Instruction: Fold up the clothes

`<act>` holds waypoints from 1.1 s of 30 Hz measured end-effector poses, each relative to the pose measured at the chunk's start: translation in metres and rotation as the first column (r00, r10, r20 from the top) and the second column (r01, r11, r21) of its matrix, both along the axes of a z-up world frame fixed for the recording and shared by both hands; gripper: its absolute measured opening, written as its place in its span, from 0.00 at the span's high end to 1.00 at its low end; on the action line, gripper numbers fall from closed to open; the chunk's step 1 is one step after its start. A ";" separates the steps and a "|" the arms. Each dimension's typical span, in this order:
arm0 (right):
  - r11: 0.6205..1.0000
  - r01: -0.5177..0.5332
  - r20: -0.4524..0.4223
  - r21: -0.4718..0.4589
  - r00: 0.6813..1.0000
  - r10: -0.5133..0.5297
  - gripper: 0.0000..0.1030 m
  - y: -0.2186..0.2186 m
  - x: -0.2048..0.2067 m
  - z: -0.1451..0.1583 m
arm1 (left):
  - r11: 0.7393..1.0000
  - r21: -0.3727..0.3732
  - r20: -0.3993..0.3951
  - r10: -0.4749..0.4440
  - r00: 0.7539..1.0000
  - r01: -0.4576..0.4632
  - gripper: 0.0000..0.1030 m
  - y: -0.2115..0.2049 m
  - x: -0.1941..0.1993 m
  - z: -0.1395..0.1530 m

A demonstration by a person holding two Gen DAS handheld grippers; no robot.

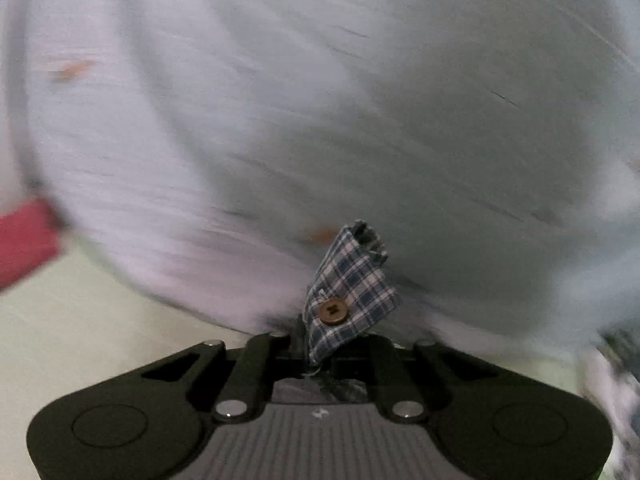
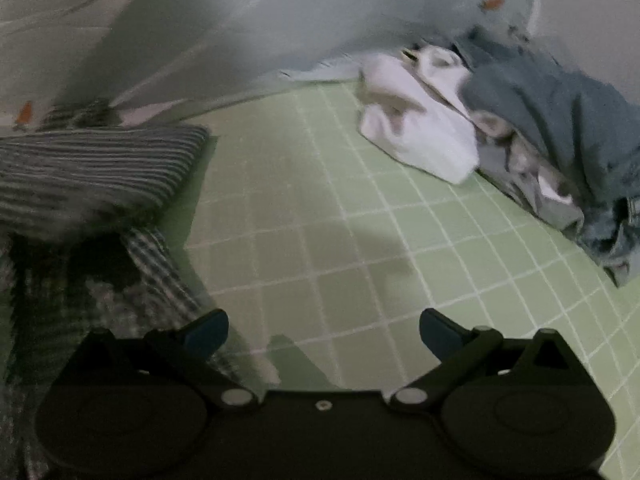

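Note:
My left gripper (image 1: 326, 340) is shut on a blue-and-white plaid shirt (image 1: 350, 292); a flap of it with a brown button (image 1: 332, 311) sticks up between the closed jaws. The background behind it is motion-blurred. My right gripper (image 2: 322, 332) is open and empty above the green gridded mat (image 2: 360, 240). More plaid cloth (image 2: 156, 264) hangs at the left of the right wrist view, beside the left fingertip.
A folded striped garment (image 2: 88, 168) lies at the left of the mat. A white garment (image 2: 416, 128) and a pile of grey and blue clothes (image 2: 560, 132) sit at the back right. A pale sheet or wall (image 2: 320, 12) rises behind. A red object (image 1: 24, 240) shows at the left.

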State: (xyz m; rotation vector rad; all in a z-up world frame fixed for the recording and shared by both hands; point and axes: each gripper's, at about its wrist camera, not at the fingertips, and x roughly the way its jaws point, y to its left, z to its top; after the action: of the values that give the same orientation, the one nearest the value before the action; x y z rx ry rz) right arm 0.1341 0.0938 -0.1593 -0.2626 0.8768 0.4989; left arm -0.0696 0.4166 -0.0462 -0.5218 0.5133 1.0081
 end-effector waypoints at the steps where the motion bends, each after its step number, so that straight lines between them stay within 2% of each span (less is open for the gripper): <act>1: 1.000 -0.011 0.007 0.002 1.000 0.011 0.00 0.001 -0.004 0.003 | 0.998 -0.009 -0.020 0.064 0.998 -0.064 0.75 0.006 -0.015 -0.002; 3: 1.000 -0.031 0.020 0.006 0.999 0.031 0.00 0.003 -0.014 0.009 | 0.982 -0.025 -0.060 0.184 0.981 -0.186 0.62 0.018 -0.044 -0.005; 4: 0.999 -0.040 0.026 0.009 0.999 0.039 0.00 0.002 -0.019 0.012 | 0.976 -0.047 -0.064 0.210 0.976 -0.213 0.52 0.019 -0.060 -0.008; 5: 0.999 -0.047 0.032 0.013 0.998 0.047 0.00 0.001 -0.023 0.014 | 0.972 -0.066 -0.066 0.219 0.973 -0.224 0.41 0.016 -0.073 -0.010; 8: 0.998 -0.063 0.040 0.018 0.997 0.062 0.00 -0.005 -0.035 0.019 | 0.975 -0.101 -0.092 0.187 0.978 -0.196 0.27 -0.007 -0.100 -0.018; 10: 0.998 -0.067 0.042 0.013 0.997 0.067 0.00 -0.012 -0.041 0.020 | 0.979 -0.132 -0.119 0.141 0.983 -0.156 0.23 -0.029 -0.112 -0.026; 13: 0.998 -0.063 0.025 0.005 0.998 0.063 0.00 -0.026 -0.047 0.017 | 0.972 -0.219 -0.126 0.053 0.991 -0.080 0.22 -0.065 -0.122 -0.039; 17: 0.999 -0.038 -0.049 0.009 0.998 0.039 0.00 -0.051 -0.050 0.003 | 0.961 -0.276 -0.146 -0.071 0.987 0.028 0.22 -0.117 -0.130 -0.052; 20: 1.000 -0.017 -0.112 0.010 0.994 0.018 0.02 -0.071 -0.051 -0.011 | 0.963 -0.258 -0.166 -0.119 0.979 0.073 0.22 -0.139 -0.132 -0.050; 23: 0.999 0.010 -0.182 0.039 0.983 -0.003 0.13 -0.089 -0.055 -0.025 | 0.966 -0.238 -0.173 -0.141 0.975 0.098 0.20 -0.157 -0.137 -0.045; 26: 0.998 -0.002 -0.180 0.057 0.984 0.012 0.18 -0.098 -0.066 -0.027 | 0.968 -0.232 -0.181 -0.138 0.974 0.094 0.19 -0.167 -0.148 -0.043; 29: 0.997 -0.050 -0.155 0.064 0.986 0.059 0.44 -0.100 -0.078 -0.025 | 0.966 -0.243 -0.187 -0.131 0.974 0.083 0.19 -0.169 -0.157 -0.045; 30: 0.995 -0.068 -0.148 0.069 0.986 0.078 0.66 -0.100 -0.082 -0.024 | 0.966 -0.247 -0.186 -0.130 0.974 0.081 0.19 -0.170 -0.160 -0.044; 31: 0.994 -0.083 -0.145 0.072 0.985 0.092 0.84 -0.100 -0.085 -0.024 | 0.966 -0.244 -0.187 -0.132 0.973 0.084 0.19 -0.171 -0.163 -0.043; 33: 0.992 -0.109 -0.123 0.061 0.986 0.116 0.95 -0.099 -0.094 -0.020 | 0.967 -0.239 -0.189 -0.136 0.973 0.089 0.19 -0.173 -0.169 -0.041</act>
State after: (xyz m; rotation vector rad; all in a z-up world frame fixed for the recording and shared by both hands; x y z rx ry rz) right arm 0.0399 -0.0051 -0.1792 -0.2336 0.9736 0.6488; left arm -0.2382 0.2433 -0.0876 -0.5901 0.8409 0.9024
